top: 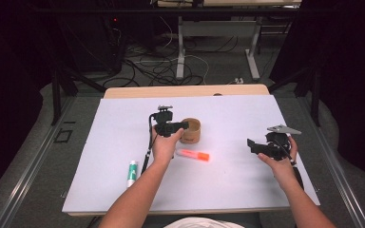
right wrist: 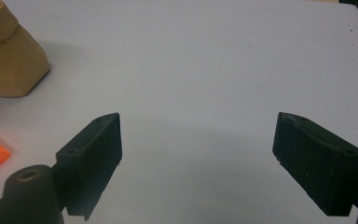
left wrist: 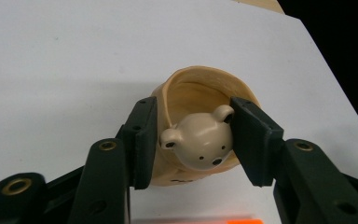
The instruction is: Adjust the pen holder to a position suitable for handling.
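A tan cup (top: 190,130) with a small bear head on its near rim stands in the middle of the white table. My left gripper (top: 183,126) reaches it from the left. In the left gripper view the two black jaws close on the bear head (left wrist: 200,142) at the cup (left wrist: 200,88) rim, with a pad against each ear. My right gripper (top: 253,145) is held above the table at the right, its jaws wide apart around nothing. The right gripper view looks past that gripper (right wrist: 198,140) to bare table, with the cup (right wrist: 4,60) at the top left.
An orange marker (top: 193,155) lies just in front of the cup; its edge also crosses the bottom of the left gripper view (left wrist: 242,220). A white and green tube (top: 131,172) lies at the front left. The white board (top: 228,190) ends close behind my right hand.
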